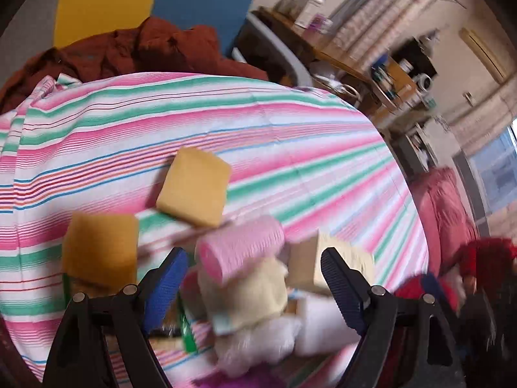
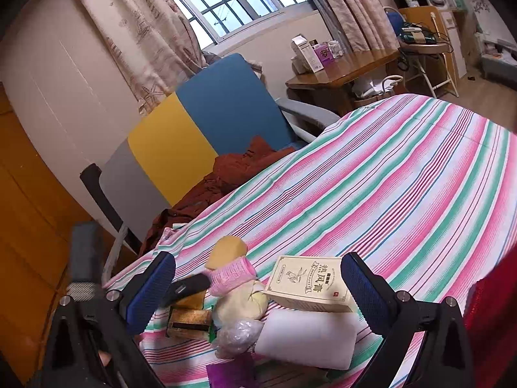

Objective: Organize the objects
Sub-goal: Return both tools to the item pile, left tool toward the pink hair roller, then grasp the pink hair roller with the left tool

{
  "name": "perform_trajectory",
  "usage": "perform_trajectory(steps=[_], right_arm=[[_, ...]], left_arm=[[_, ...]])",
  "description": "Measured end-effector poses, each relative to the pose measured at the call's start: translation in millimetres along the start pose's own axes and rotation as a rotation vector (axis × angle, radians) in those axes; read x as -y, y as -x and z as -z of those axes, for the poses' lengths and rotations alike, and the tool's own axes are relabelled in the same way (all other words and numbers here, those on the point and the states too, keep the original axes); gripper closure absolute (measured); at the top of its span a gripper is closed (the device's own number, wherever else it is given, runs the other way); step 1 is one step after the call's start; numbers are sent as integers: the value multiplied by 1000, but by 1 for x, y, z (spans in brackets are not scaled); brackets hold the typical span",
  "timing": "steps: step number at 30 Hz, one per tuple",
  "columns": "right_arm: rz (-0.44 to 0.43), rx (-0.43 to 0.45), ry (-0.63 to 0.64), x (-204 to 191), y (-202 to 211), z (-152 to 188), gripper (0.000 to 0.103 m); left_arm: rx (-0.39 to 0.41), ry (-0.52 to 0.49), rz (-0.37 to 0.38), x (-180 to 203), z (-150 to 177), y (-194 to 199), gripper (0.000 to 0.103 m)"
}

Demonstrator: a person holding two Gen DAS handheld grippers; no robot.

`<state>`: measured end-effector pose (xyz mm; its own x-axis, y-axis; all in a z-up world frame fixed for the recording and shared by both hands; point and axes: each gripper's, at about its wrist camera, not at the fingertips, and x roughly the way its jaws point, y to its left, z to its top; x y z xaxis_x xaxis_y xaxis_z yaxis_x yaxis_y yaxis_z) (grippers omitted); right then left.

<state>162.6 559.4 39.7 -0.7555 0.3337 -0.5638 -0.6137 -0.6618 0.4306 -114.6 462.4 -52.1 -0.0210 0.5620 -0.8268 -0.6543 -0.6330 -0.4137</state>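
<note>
Both grippers are hovering with fingers spread wide and nothing between them. The left gripper (image 1: 255,281) is hanging just above a small heap of things lying on the striped cloth (image 1: 290,135), which looks like a bed cover, though the surface under it cannot be told. Nearest in the right view, a white foam block (image 2: 307,336) is lying beside a crinkled clear bag (image 2: 237,333), with a purple scrap (image 2: 226,371) at the bottom edge. Just behind them a pale yellow pouch (image 2: 240,304) is resting under a pink hair roller (image 2: 231,274), and a cream box with printed characters (image 2: 307,286) is leaning on the foam block, between the fingers of the right gripper (image 2: 258,291). In the left view, two yellow sponges are sitting further out: one (image 1: 100,245) near the left finger, the other (image 1: 194,187) beyond the roller. Past the cloth, a rust-brown garment (image 2: 239,168) is lying in front of a chair with a blue and yellow back (image 2: 206,123). A wooden desk (image 2: 349,68) is standing near the window.
</note>
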Motion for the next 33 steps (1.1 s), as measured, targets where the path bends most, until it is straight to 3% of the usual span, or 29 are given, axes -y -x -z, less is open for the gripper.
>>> perform_trajectory(steps=[7,9,19,21,28,33], right_arm=[[-10,-20,-12,3,-3,0,0],[-8,-22,-18,4,-4,0,0],[39,-48,-23,6,-8,0,0],[47,-51,-21,7,-9,0,0],[75,-66,-8,5,-12,1,0],[99,-73,6,3,-13,3,0]], left_arm=[[-73,17,-66,6,-13,-33,18],[-91,-4,-87,4,-9,-38,29],[62,-19,33,-21,30,30,30],[81,-25,58,-27,46,47,51],[109,-98,53,-35,99,77,55],[118,-132,26,-28,105,74,55]])
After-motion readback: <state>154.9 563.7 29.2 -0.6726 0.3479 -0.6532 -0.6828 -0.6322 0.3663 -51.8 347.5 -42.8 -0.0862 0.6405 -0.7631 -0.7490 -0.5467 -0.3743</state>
